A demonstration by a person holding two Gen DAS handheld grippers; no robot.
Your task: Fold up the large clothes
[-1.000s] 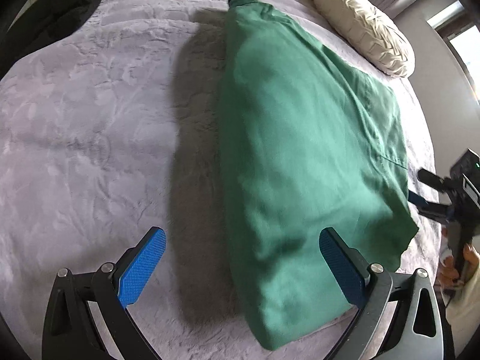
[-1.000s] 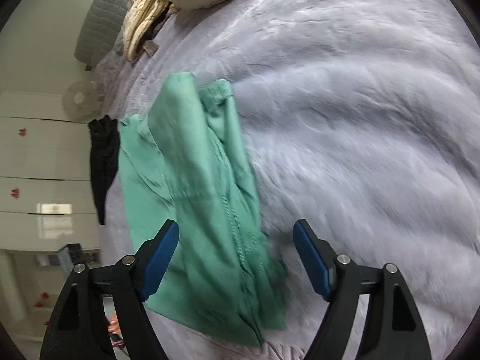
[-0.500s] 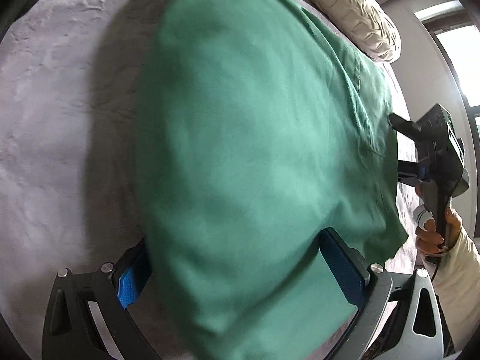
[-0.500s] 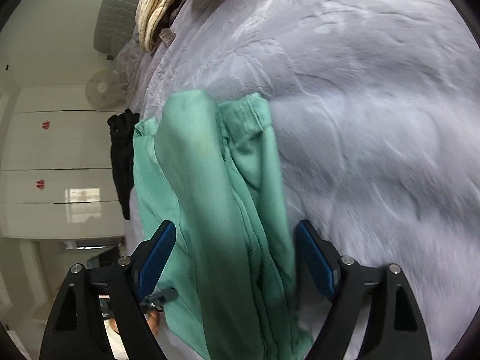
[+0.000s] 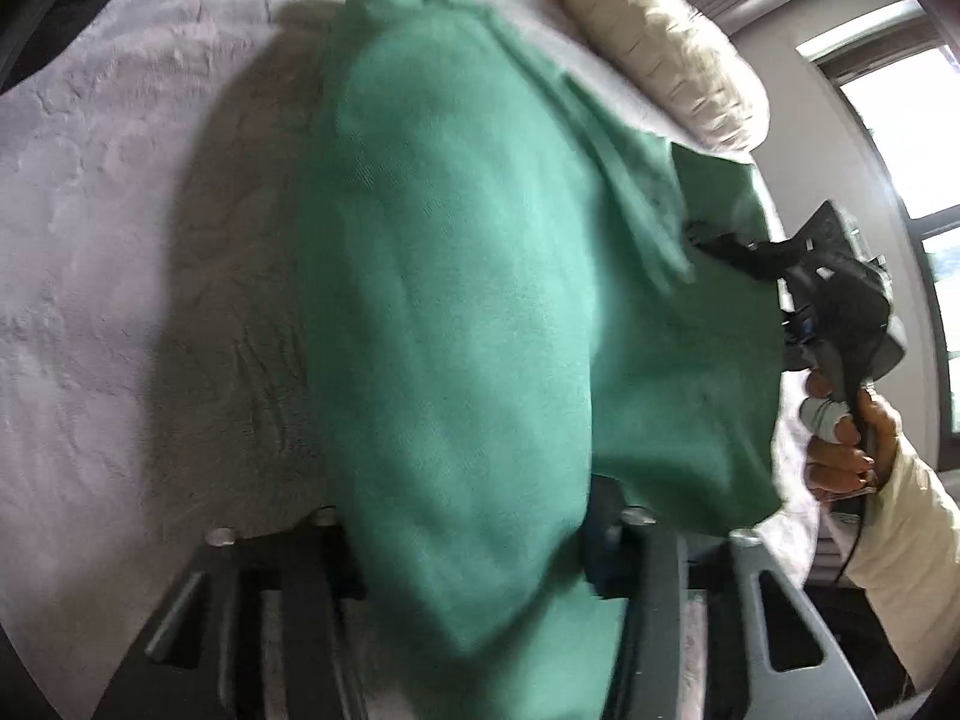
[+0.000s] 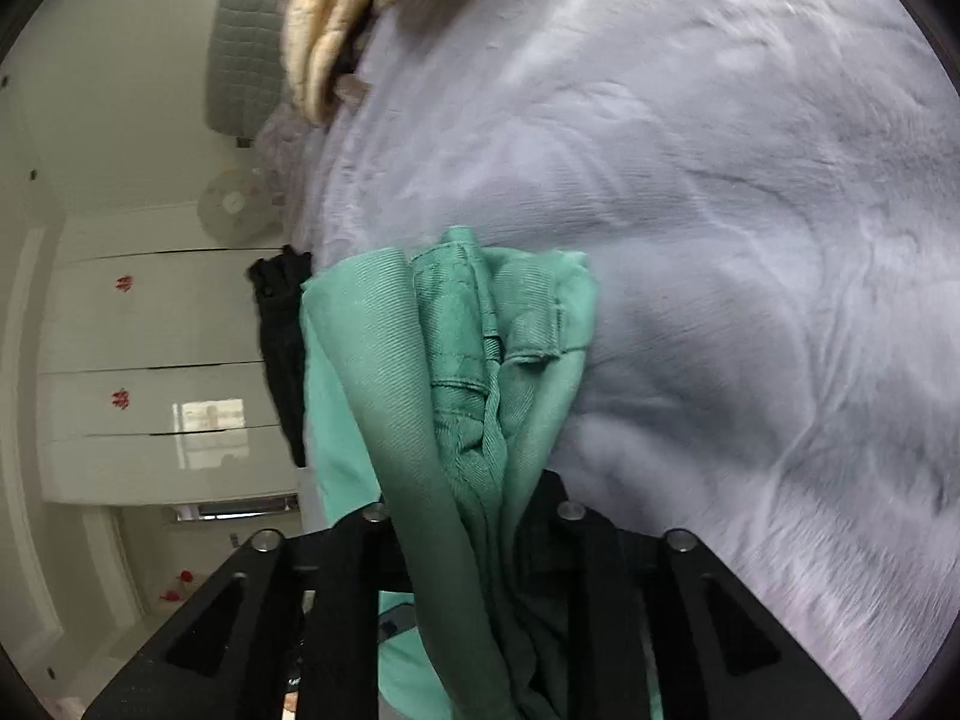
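Green garment [image 5: 456,300], likely trousers, lies lengthwise on the pale lilac bedspread [image 5: 120,240], already doubled over itself, its near end bunched up between both claws. The left gripper [image 5: 474,546] has just been closing and now pinches a thick fold of the cloth between its jaws; the right gripper [image 6: 474,516] has likewise just been closing and clamps a gathered bundle of seams and hem.

The step in hand looks like taking hold of the near end to carry it over toward the far end. To do it well, both claws should hold all the layers, not only the top one, lift together and level so the cloth does not twist, and lay the edge square on the far end before letting go. The right bundle looks crumpled, so a layer could slip out.

The left wrist view alone shows the whole length of the garment, the cream pillow [image 5: 660,54] beyond it, and the person's hand [image 5: 840,432] on the right gripper's handle. The right wrist view alone shows the stacked layers edge-on, a black garment [image 6: 282,348] at the bed's edge, and white cupboards [image 6: 150,372]
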